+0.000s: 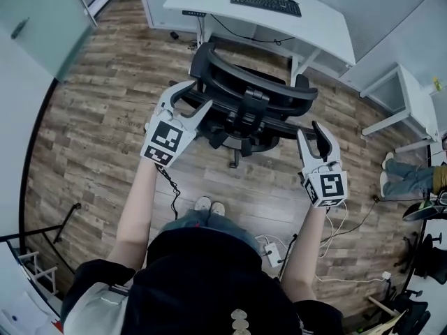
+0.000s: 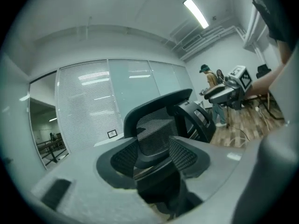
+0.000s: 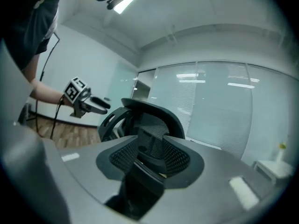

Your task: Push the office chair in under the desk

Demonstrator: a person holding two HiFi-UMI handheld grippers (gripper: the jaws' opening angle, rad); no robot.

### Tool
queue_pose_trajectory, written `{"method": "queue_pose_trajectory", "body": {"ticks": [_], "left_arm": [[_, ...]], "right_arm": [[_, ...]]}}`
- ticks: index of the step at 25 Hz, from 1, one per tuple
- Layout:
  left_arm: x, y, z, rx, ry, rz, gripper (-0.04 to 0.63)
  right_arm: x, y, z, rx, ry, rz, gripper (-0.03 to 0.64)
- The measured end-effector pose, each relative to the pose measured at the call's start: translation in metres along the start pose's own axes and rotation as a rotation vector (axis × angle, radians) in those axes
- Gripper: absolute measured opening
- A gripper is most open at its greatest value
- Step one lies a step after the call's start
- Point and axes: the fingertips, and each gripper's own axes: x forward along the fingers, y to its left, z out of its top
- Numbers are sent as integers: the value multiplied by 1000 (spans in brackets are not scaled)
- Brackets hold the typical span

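Observation:
The black office chair (image 1: pixel 244 96) stands on the wood floor just in front of the white desk (image 1: pixel 314 26), its back toward me. My left gripper (image 1: pixel 200 94) is open at the left end of the backrest, its fingertips right beside the frame. My right gripper (image 1: pixel 309 128) is open too, a little short of the backrest's right end. In the left gripper view the chair's backrest (image 2: pixel 159 111) shows beyond the spread jaws, with the right gripper (image 2: pixel 229 90) behind it. In the right gripper view the chair (image 3: pixel 149 113) shows the same way, with the left gripper (image 3: pixel 86 101) to its left.
A black keyboard (image 1: pixel 265 3) lies on the desk. A small white table (image 1: pixel 412 96) stands at the right, with a seated person's legs (image 1: pixel 408 173) near it. Cables and a power strip (image 1: pixel 272 253) lie on the floor by my feet (image 1: pixel 209 206). A glass partition closes the left side.

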Motion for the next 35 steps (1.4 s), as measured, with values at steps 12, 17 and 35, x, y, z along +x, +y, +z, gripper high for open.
{"method": "queue_pose_trajectory", "body": {"ticks": [12,17,35], "left_arm": [[22,-40,-42,635,337,-296,235],[37,-53,-71,786,445,-371,211],[60,-59,-94,961,599,-473,142]], "right_arm": [[27,30,-44,-472,437,453,199],[39,36,-80,-667,593,549,198],[62,58,-106,-834,728,697,141]]}}
